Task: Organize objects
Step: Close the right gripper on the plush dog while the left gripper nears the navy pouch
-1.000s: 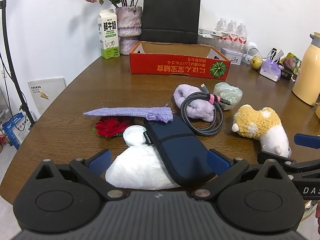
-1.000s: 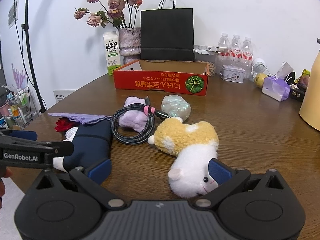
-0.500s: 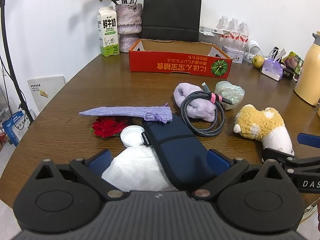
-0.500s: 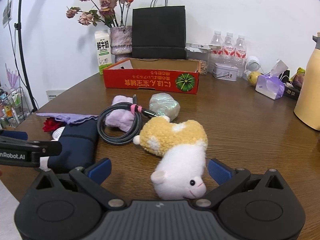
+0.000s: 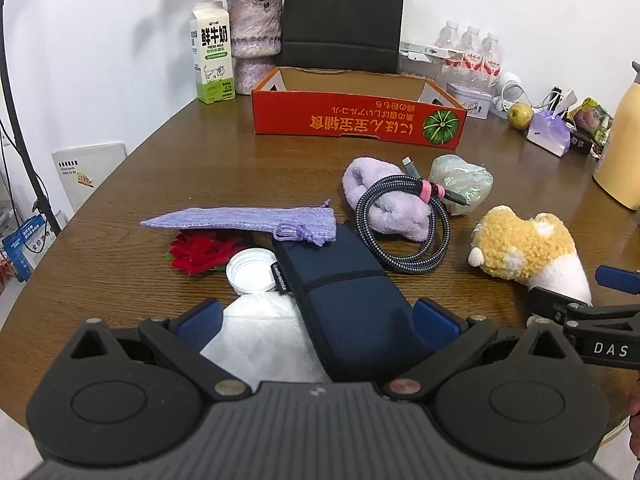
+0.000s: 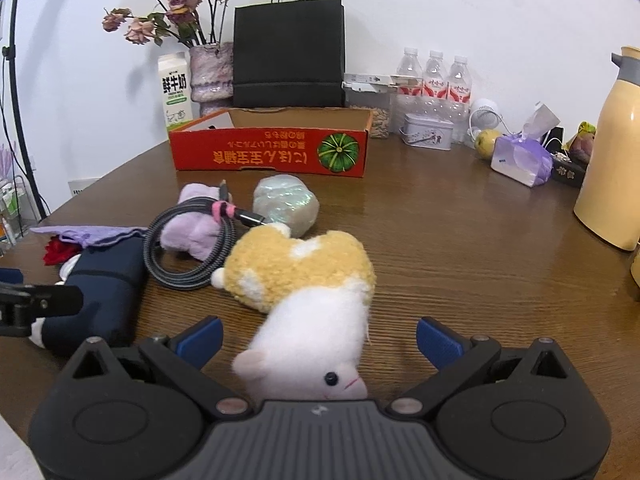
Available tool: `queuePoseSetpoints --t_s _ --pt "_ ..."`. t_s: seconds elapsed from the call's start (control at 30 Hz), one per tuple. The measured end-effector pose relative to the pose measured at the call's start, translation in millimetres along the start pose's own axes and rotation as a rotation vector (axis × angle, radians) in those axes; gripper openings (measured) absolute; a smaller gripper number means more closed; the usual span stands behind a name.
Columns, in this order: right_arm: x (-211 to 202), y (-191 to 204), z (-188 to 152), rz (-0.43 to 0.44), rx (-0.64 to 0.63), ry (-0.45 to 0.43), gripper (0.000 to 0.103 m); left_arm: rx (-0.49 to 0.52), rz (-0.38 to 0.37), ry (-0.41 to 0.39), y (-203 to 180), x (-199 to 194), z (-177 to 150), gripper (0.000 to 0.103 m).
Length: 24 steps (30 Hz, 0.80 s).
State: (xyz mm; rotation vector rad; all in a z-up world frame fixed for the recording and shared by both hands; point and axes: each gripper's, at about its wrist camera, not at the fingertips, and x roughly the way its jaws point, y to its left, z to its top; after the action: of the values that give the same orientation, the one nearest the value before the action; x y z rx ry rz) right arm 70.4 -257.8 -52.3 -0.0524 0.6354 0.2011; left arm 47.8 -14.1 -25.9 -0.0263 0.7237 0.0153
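Nothing looks organized yet: every loose item lies on the desk, and what shows of the inside of the red cardboard box at the back looks bare, though its floor is mostly hidden behind the front wall. The left tongs are spread wide, their blue pads on either side of the near end of the navy pouch and the white cloth it partly lies on, gripping neither. The right tongs are likewise apart, straddling the white head end of the plush toy without closing on it. Beyond the pouch lie a white lid, a red fabric flower and a flat lilac drawstring bag, whose tied end rests on the pouch's far end. To the right a coiled braided cable with a pink tie is draped over a fluffy lilac bundle, with a pale iridescent lump just beside it. In my judgement the box is the likely destination, so the task is at its very start: both tongs seem poised for a first grasp, the pouch and the toy being the nearest candidates, and all these items remain to be moved.
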Motion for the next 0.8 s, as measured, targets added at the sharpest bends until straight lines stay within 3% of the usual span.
queuePoseSetpoints --t_s 0.4,0.6,0.8 --pt "20 -14 1 -0.002 0.028 0.008 0.097 -0.01 0.002 0.028 -7 14 7 0.103" --pt "30 -16 2 0.026 0.031 0.017 0.085 -0.01 0.01 0.037 -9 20 10 0.103" --pt "36 -18 4 0.056 0.026 0.007 0.062 -0.008 0.022 0.049 -12 24 12 0.103"
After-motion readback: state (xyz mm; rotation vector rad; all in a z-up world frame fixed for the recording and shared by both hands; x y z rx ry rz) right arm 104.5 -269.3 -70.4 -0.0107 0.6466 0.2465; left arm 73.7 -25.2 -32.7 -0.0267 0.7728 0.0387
